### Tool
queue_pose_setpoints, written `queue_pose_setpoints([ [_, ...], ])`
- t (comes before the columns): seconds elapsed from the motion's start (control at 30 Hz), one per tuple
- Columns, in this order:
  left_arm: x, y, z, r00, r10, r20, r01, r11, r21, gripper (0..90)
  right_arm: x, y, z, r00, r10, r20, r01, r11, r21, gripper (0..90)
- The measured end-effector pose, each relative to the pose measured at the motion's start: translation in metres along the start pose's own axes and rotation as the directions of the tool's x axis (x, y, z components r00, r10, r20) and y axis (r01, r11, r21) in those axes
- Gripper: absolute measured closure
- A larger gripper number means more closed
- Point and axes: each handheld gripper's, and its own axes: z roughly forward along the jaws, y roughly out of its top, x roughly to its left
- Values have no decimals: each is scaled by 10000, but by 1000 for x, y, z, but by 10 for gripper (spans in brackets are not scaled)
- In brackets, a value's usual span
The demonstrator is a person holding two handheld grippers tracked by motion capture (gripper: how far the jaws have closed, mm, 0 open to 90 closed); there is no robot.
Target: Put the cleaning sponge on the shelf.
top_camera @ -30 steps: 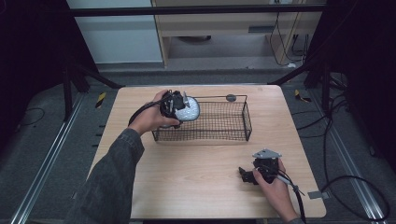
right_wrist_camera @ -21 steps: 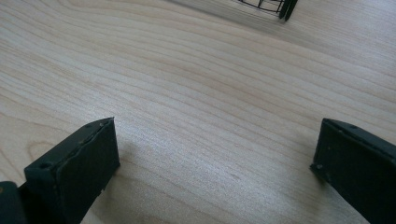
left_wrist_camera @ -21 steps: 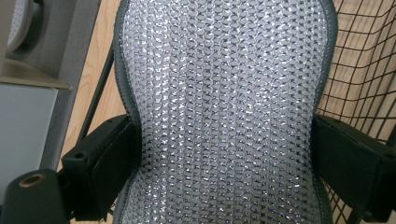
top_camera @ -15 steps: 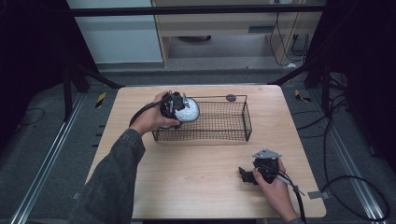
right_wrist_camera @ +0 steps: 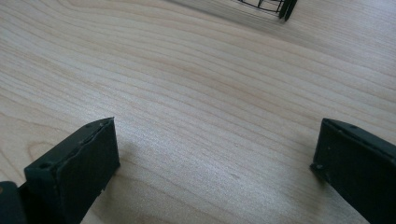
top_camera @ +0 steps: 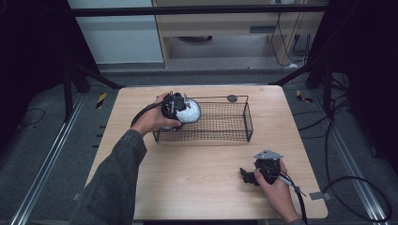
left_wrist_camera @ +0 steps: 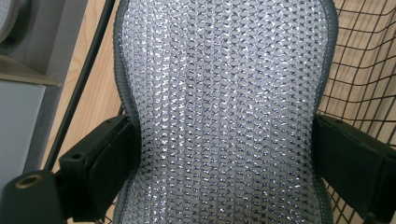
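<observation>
The left gripper [top_camera: 180,108] is squeezing a silver mesh pad [left_wrist_camera: 224,112] over the wire basket's [top_camera: 234,123] left end. The right gripper [top_camera: 256,176], jaws spread wide, is resting on the table [right_wrist_camera: 210,93] in front of the basket.

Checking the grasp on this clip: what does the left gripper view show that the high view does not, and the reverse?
Left gripper view: the silver mesh pad up close, its woven glittery surface and grey edging pinched in where the two black jaws press its sides.

High view: the layout. The left gripper holds the pad at the left end of the wire basket, while the right gripper rests low on the wooden table, apart from the basket.

Both: the pad, the basket wires and the table.
</observation>
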Motion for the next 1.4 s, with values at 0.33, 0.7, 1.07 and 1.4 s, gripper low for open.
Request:
queue_pose_setpoints([
  [0.33, 4, -2, -1, 9985, -537, 144, 541, 9982, -253, 44, 0, 0, 0, 10000, 30, 7, -30, 10000, 1, 4],
  [0.7, 3, -3, -4, 9961, -812, 355, 829, 9954, -487, 44, 0, 0, 0, 10000, -3, 7, 3, 10000, -10, 4],
  [1.07, -1, 0, -13, 9955, -887, 328, 911, 9925, -818, 54, 0, 0, 0, 10000, -13, 14, 13, 10000, -30, 4],
  [1.4, -14, 2, -19, 9951, -933, 339, 964, 9899, -1039, 50, 0, 0, 0, 10000, 14, 2, -14, 10000, -3, 4],
])
